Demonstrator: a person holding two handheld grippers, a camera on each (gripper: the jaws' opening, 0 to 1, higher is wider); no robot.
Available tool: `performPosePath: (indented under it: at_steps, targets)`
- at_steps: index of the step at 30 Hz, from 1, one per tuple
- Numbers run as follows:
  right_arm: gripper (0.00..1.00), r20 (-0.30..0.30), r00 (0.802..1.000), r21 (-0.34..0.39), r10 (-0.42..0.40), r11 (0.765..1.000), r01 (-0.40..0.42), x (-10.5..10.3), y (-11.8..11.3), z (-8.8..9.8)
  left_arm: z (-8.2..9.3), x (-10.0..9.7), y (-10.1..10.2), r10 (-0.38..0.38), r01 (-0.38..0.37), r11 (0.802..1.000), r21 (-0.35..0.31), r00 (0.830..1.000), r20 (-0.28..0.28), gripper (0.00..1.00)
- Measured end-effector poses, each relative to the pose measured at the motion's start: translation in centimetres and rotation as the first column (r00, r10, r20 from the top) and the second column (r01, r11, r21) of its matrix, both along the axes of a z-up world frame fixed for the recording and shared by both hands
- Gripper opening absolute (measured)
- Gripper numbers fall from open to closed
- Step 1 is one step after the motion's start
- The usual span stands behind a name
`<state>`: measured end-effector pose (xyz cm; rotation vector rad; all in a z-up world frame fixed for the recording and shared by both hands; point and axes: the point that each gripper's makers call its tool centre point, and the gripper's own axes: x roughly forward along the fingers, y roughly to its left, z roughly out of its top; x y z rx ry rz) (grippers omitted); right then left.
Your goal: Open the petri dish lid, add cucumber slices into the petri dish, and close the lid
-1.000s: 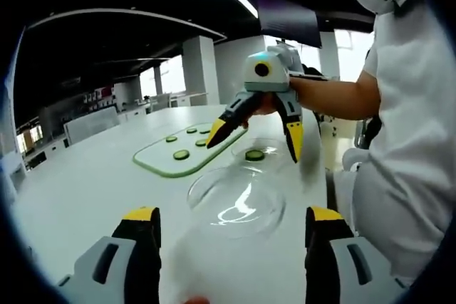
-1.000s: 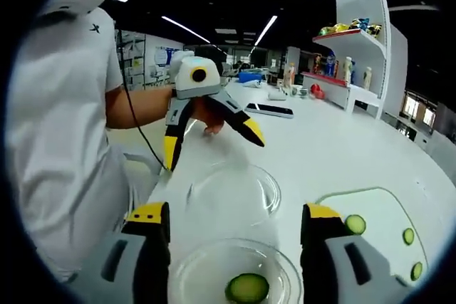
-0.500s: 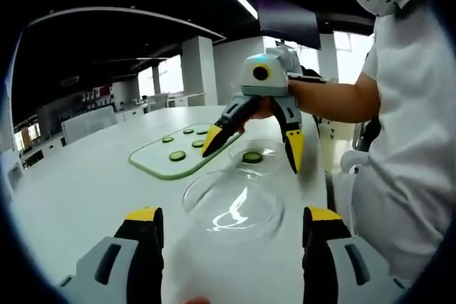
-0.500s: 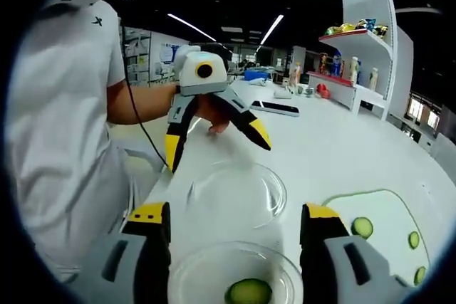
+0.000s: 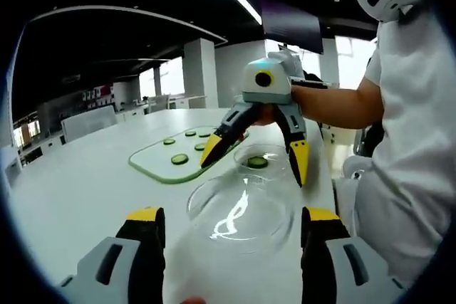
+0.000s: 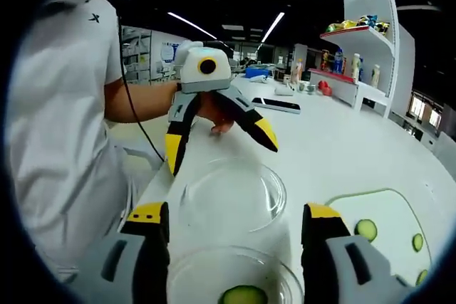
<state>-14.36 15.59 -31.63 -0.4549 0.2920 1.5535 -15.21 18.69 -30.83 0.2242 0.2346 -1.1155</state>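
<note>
Both tongs nearer lid (image 5: 241, 208) now

A broad white surface (image 5: 85, 176) carries everything, its glossy top throwing back the ceiling lights. Directly on it lie a clear petri dish lid (image 5: 239, 208), a clear petri dish (image 6: 239, 286) just beside the lid with one cucumber slice (image 6: 244, 295) inside, and a pale cutting mat (image 5: 167, 154) with a green edge, set near the dish and bearing several more cucumber slices (image 5: 179, 159). Farther back in the right gripper view, a flat dark device (image 6: 274, 105) and some small bottles, too distant to identify, rest on the same surface.
</note>
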Motion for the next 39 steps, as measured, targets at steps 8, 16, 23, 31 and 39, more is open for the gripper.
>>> performPosePath:
  at_steps: [8, 16, 23, 31, 39]
  targets:
    - [0.76, -0.016, 1.0, -0.012, 0.001, 1.0, -0.002, 0.2, 0.4, -0.4, -0.6, 0.1, -0.3, -0.01, 0.011, 1.0, 0.006, 1.0, -0.017, 0.77]
    - [0.76, -0.019, 1.0, -0.018, 0.003, 1.0, -0.003, 0.6, 0.7, -0.7, -0.6, 0.4, -0.5, -0.012, 0.012, 1.0, 0.006, 1.0, -0.015, 0.77]
    - [0.75, -0.03, 0.999, -0.021, 0.01, 1.0, -0.011, 0.7, 0.8, -0.8, -0.6, 0.6, -0.6, -0.018, 0.019, 1.0, 0.013, 1.0, -0.017, 0.76]
    - [0.74, -0.036, 0.999, -0.012, 0.021, 1.0, -0.022, 0.7, 1.1, -0.8, -0.8, 0.6, -0.7, -0.049, 0.049, 0.999, 0.021, 0.998, -0.032, 0.74]
    - [0.73, -0.041, 0.997, -0.006, 0.068, 0.998, -0.068, 0.1, 1.3, -0.9, -1.2, 0.3, -0.9, -0.078, 0.08, 0.996, 0.045, 0.996, -0.044, 0.75]
